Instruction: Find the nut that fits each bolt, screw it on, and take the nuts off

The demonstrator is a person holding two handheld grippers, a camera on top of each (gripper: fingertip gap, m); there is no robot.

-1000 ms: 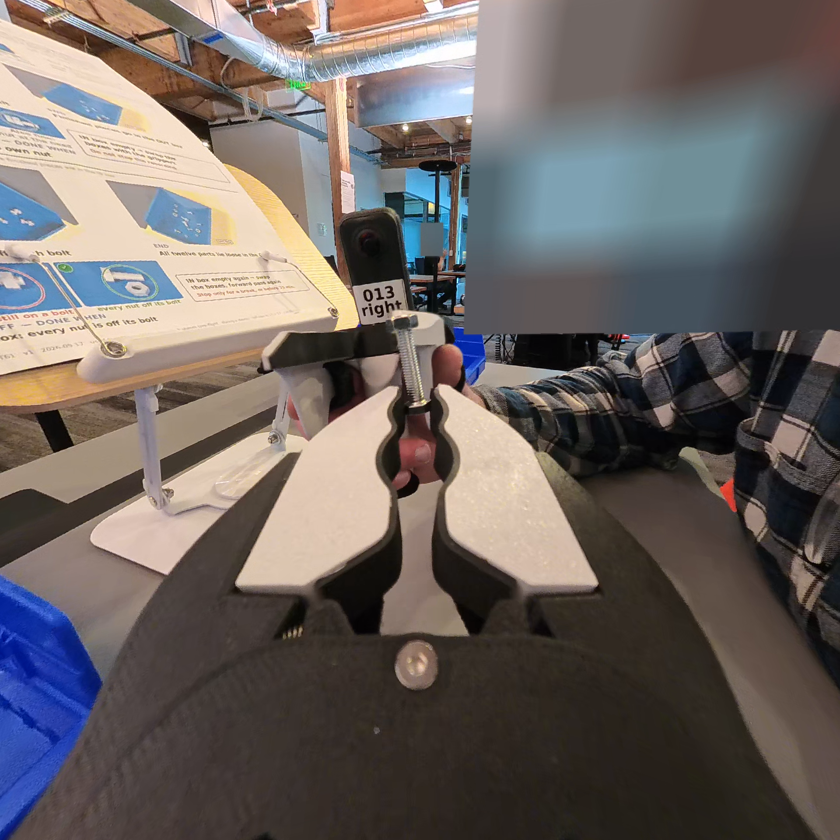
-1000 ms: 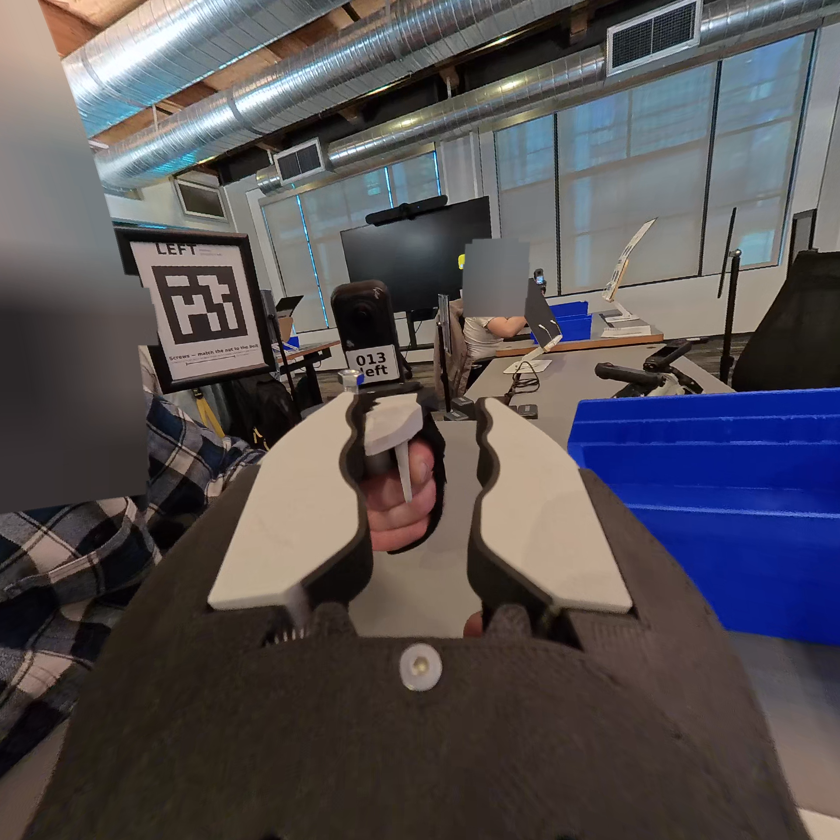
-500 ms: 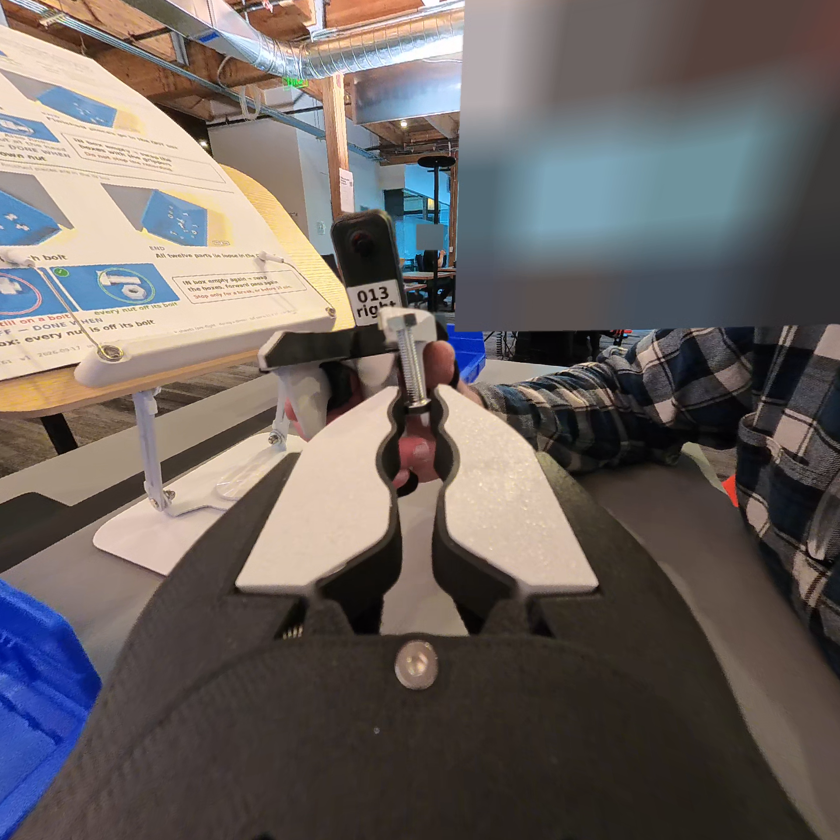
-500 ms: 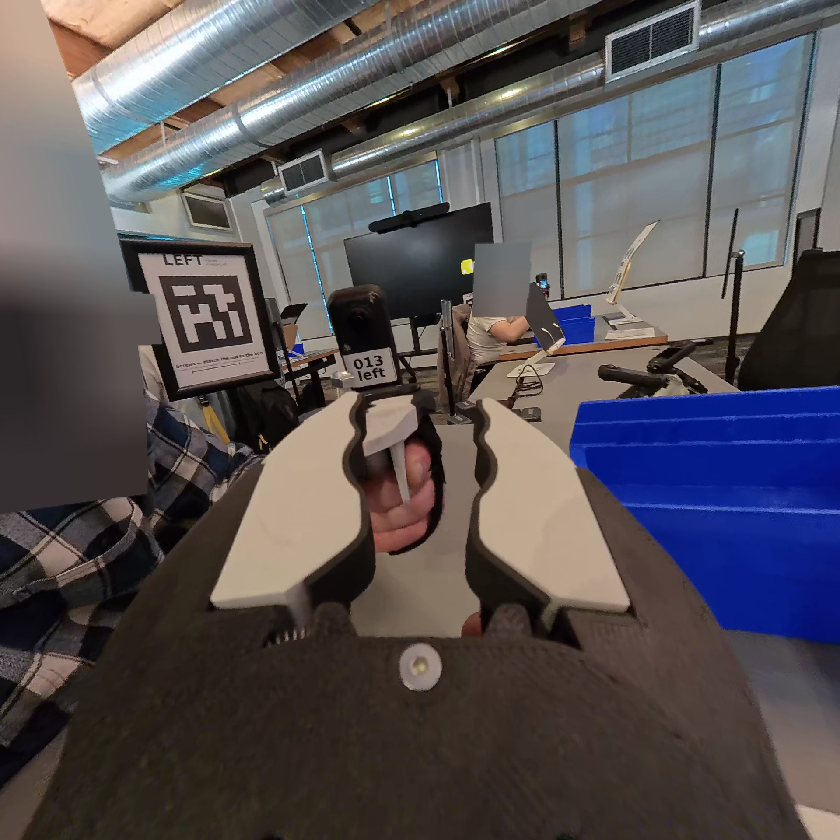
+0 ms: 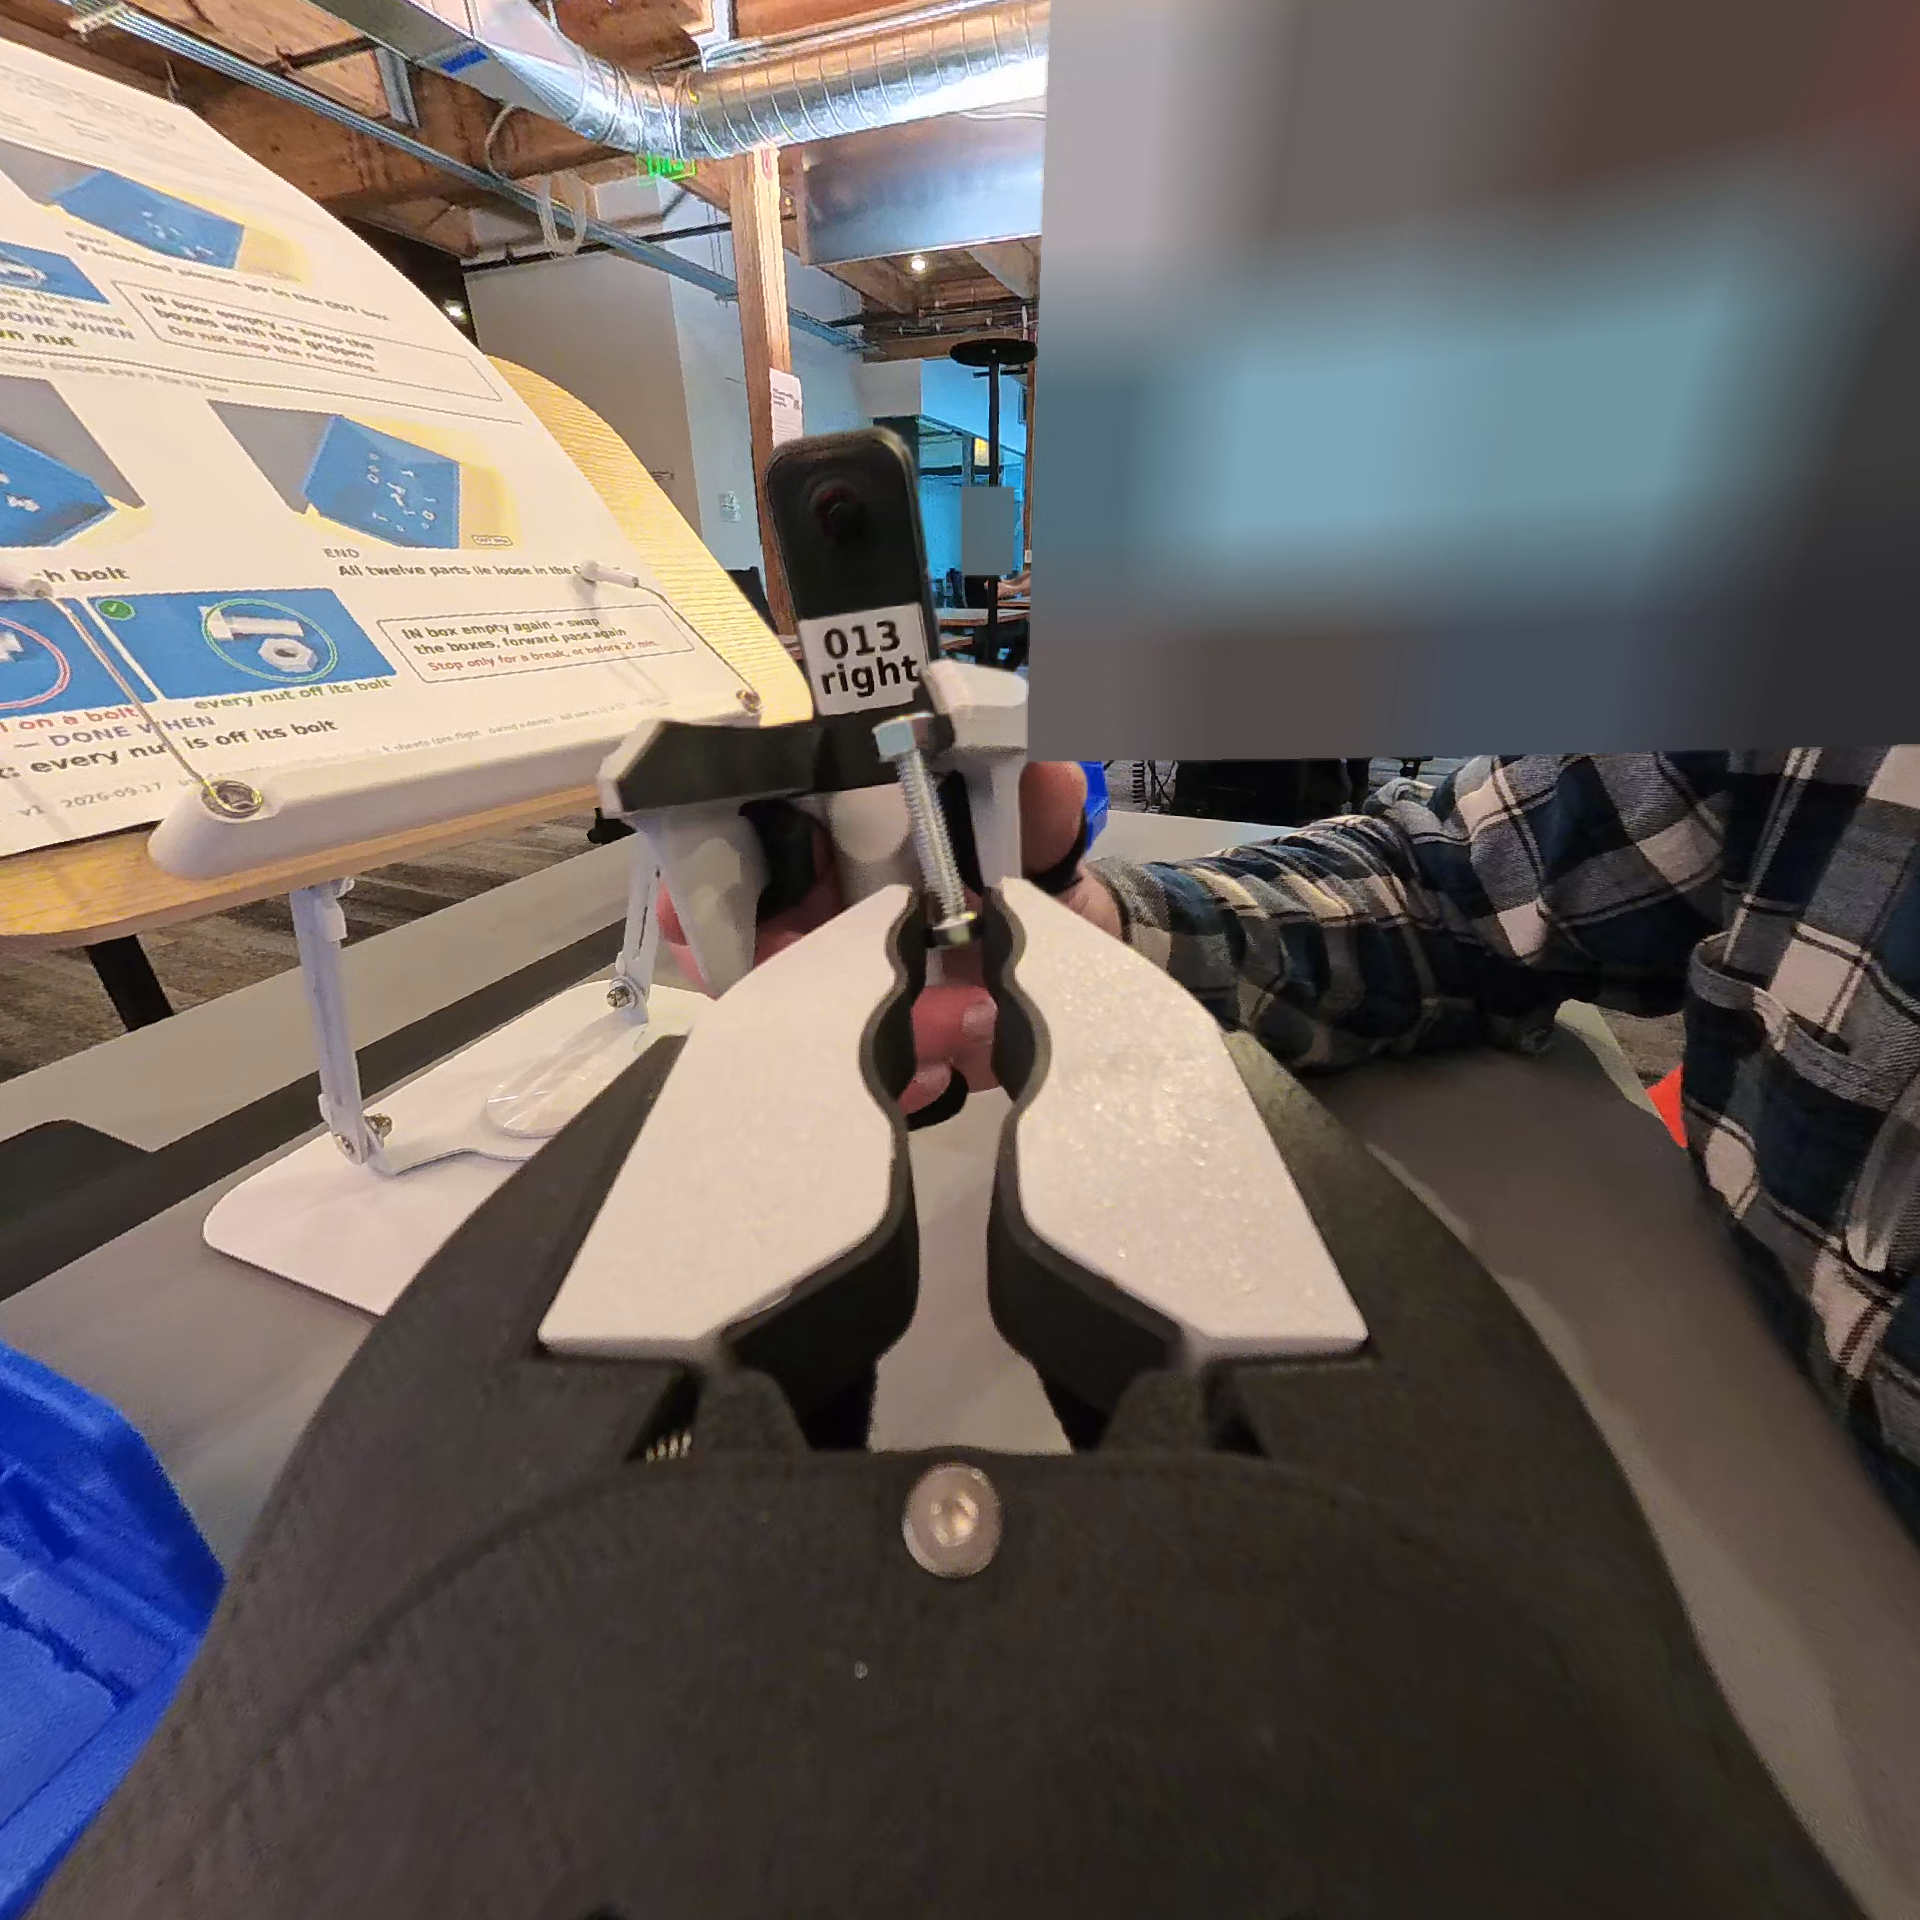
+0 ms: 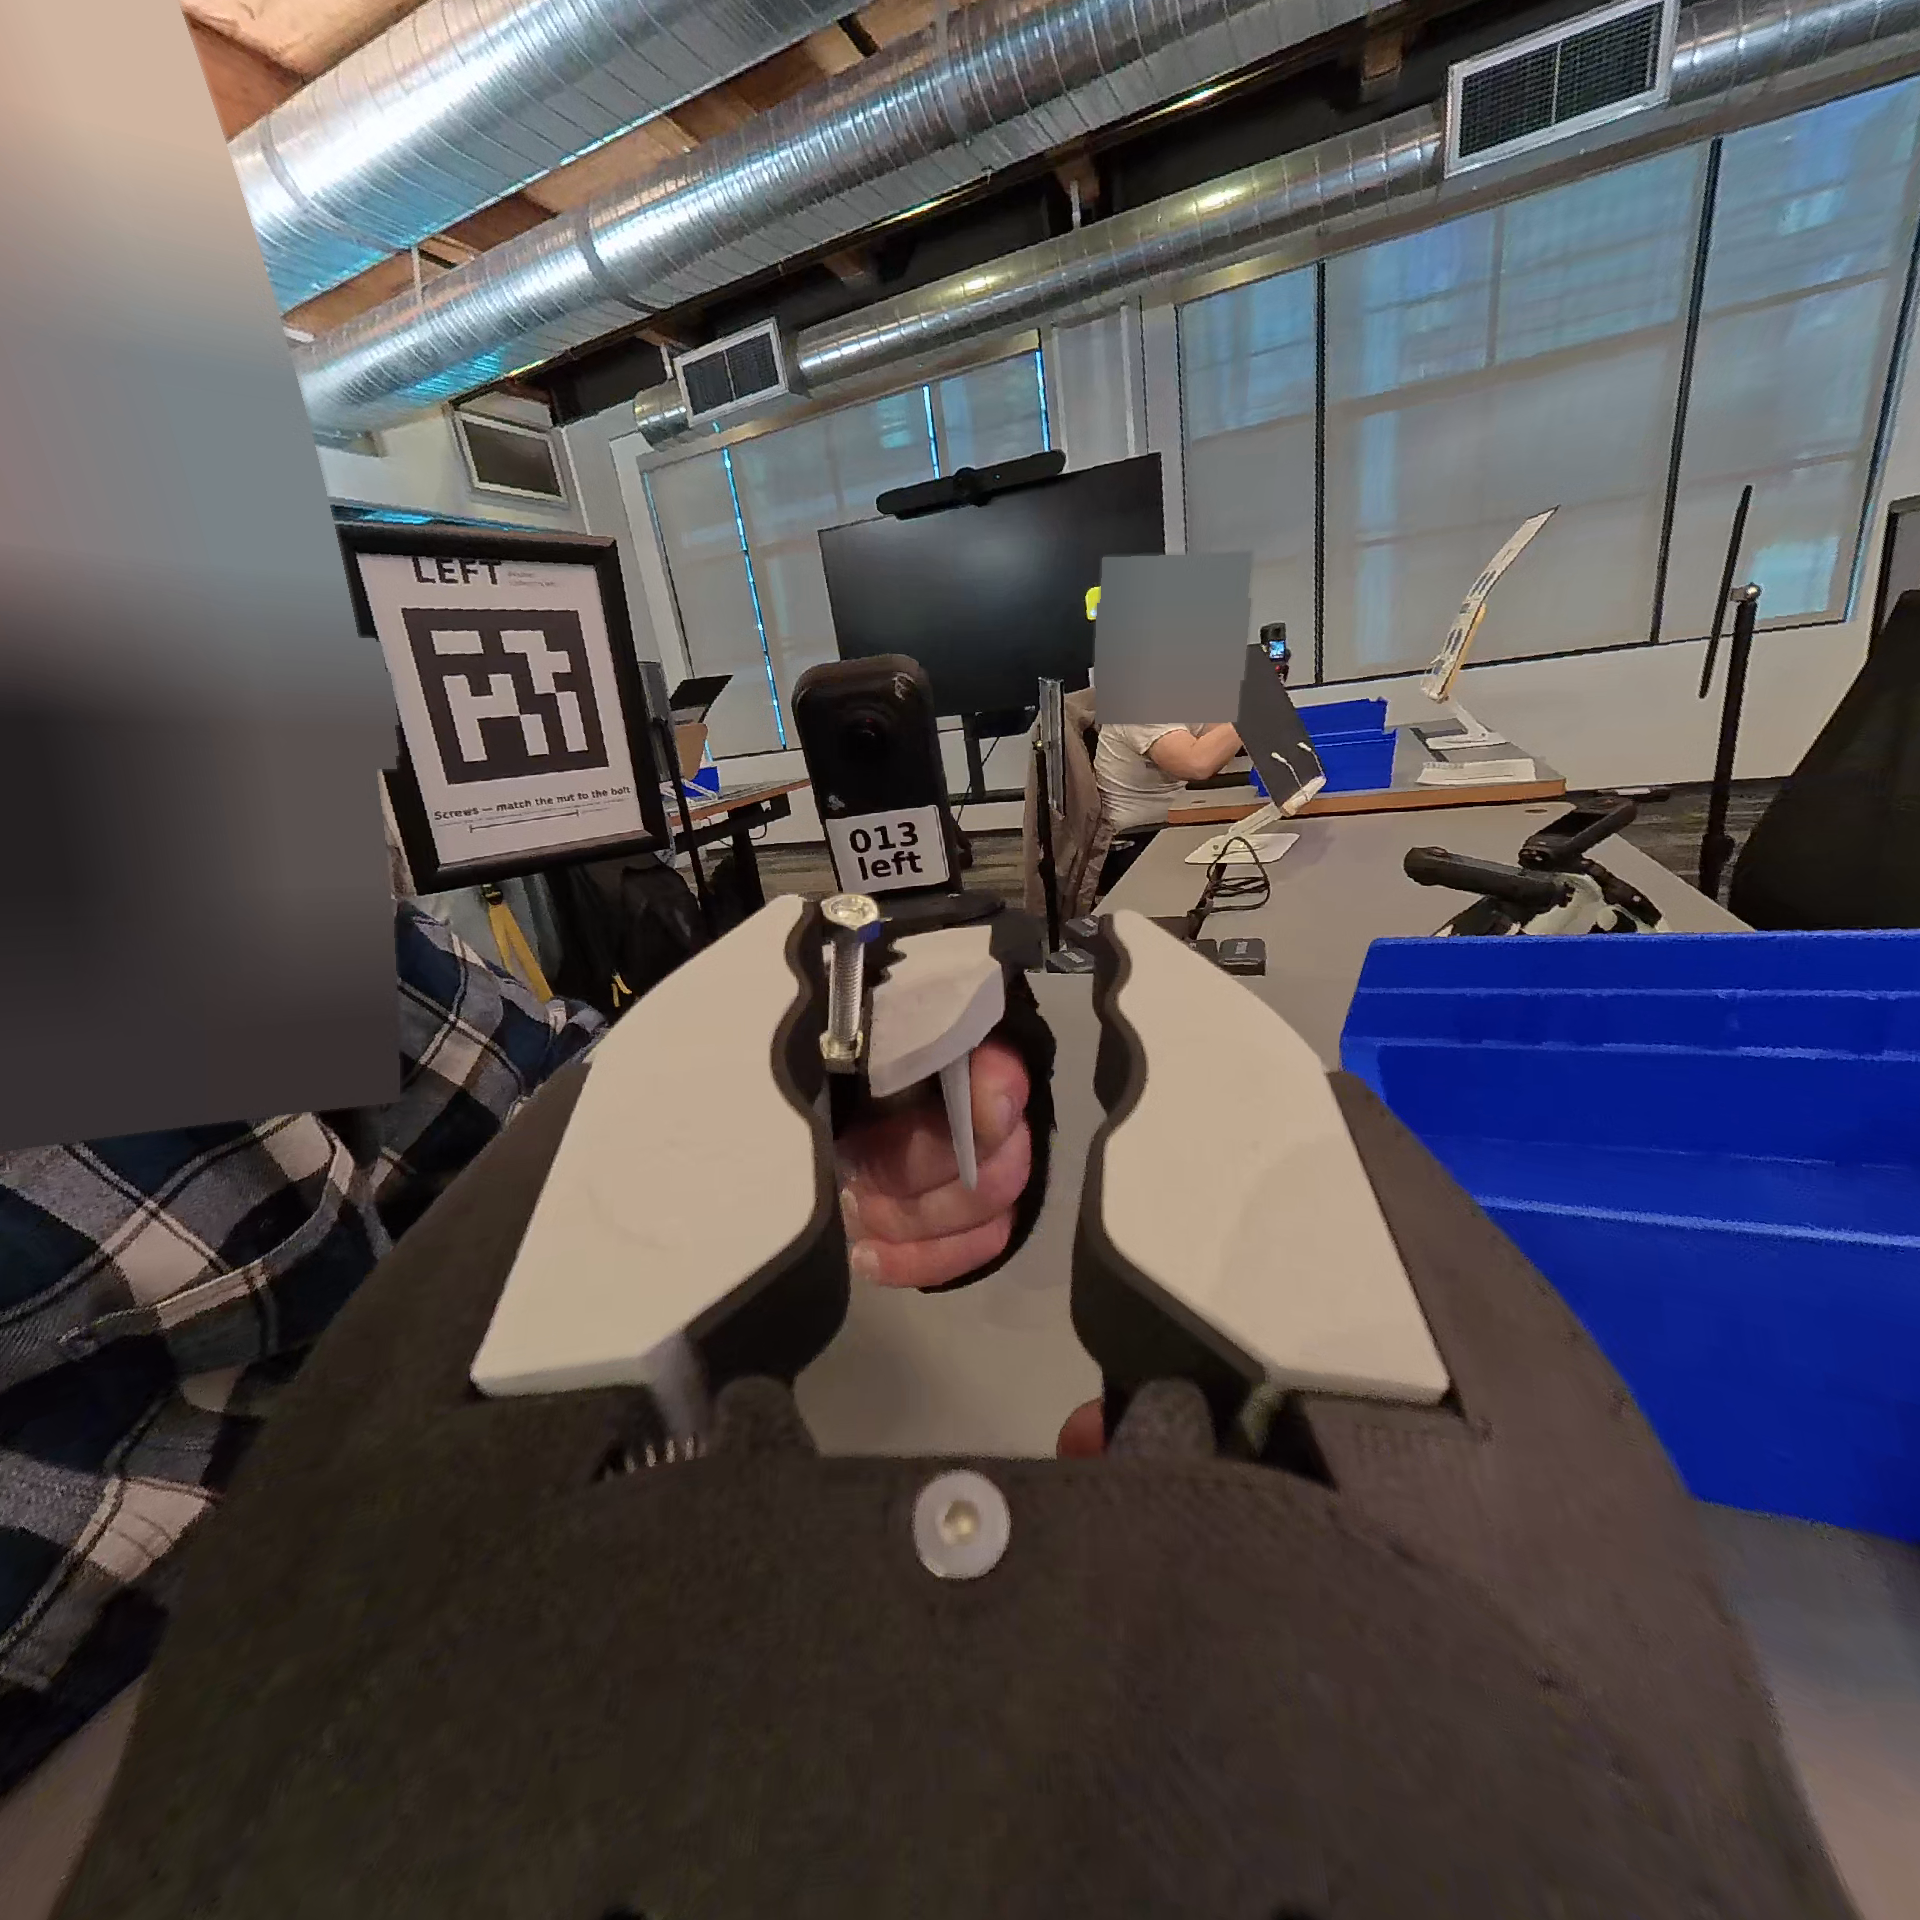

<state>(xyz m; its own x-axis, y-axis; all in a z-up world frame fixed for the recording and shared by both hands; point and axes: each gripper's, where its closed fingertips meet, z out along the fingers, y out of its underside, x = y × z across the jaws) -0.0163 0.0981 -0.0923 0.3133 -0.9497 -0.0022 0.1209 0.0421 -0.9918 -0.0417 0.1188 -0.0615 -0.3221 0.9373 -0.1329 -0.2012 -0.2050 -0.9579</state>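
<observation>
- Moving in since the earlier frames, the silver hex-head threaded bolt (image 6: 844,992) is now standing just beside the inner edge of the right tool's (image 6: 951,997) left finger, where a second ago only its head was peeping over that fingertip; the left wrist view is staying much the same.
- Left tool (image 5: 954,925) is clenching on the small silver hex nut (image 5: 953,928) at the bolt's (image 5: 925,821) lower end, both dark pads pressing on it, with the bolt rising upright and slightly tilted above the fingertips, hex head at the top.
- Right tool is standing wide apart and gripping nothing; its right finger is well clear of the bolt, and whether the left finger is touching the bolt I cannot tell.
- Only the left wrist view is showing the white instruction board on its white folding stand (image 5: 343,582), resting on the grey desk (image 5: 125,1309), a corner of a blue plastic bin (image 5: 73,1621) at lower left, and the plaid sleeve (image 5: 1455,914) reaching to the hand on the right tool's handle.
- Only the right wrist view is showing the black-framed sign with a black-and-white square marker (image 6: 509,707), the large blue plastic bin (image 6: 1662,1174) at right, the dark wall screen (image 6: 987,582), the seated person at a farther desk (image 6: 1153,769), and the hand (image 6: 935,1184) wrapped around the left tool's handle.
- Each view is showing the other tool's black camera with its white label facing back.
</observation>
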